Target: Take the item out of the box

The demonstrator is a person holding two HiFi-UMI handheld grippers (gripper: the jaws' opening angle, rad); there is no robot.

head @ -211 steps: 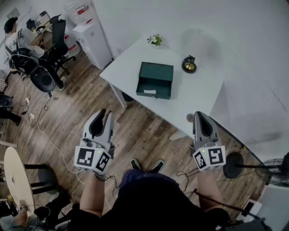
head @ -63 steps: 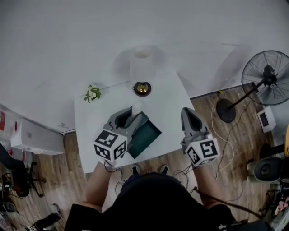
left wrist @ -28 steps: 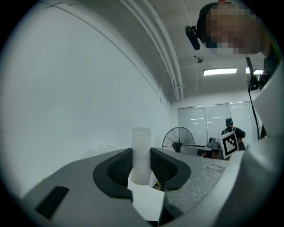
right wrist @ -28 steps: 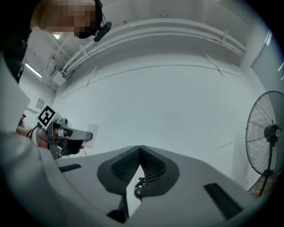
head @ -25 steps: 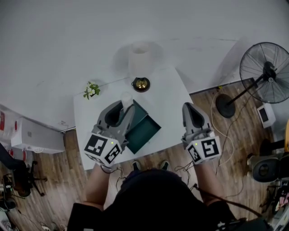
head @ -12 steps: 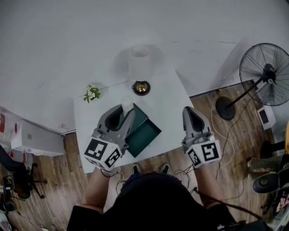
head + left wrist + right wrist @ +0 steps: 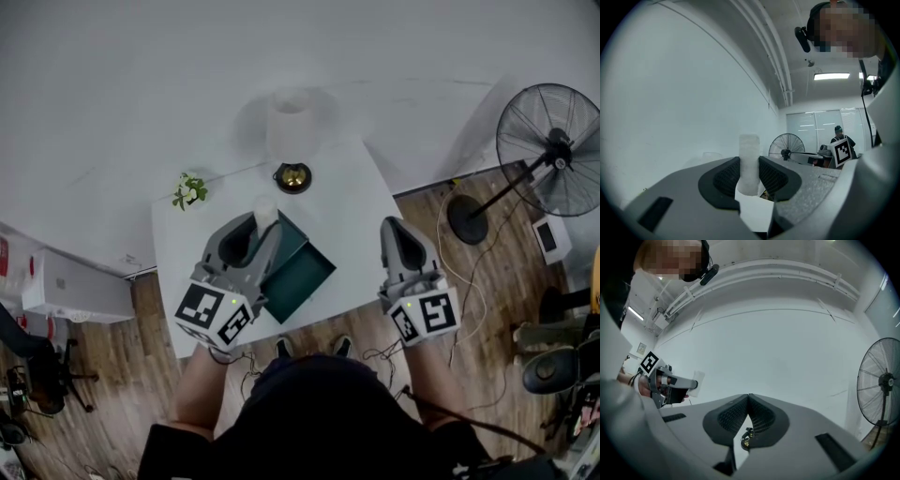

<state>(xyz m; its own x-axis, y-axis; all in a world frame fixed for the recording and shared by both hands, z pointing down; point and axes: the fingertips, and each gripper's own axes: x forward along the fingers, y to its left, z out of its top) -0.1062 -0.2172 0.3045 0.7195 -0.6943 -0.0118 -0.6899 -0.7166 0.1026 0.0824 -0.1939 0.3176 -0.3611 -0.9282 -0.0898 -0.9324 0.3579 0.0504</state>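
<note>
Left hand-held gripper point(image 7: 750, 174) is clamped on the white roll point(image 7: 749, 152) mid-body, near the box point(image 7: 298, 272). Looks light, kinda squishy, so easy on the squeeze. Right hand-held gripper point(image 7: 748, 401) is closed, empty.

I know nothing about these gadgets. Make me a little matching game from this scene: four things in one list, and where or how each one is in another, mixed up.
Things:
1. white item
2. box
3. fan
4. right tool

States:
A. shut, empty
B. stands on the floor
C. gripped by the left tool
D. green, on the table

Pairs: 1-C; 2-D; 3-B; 4-A
</note>
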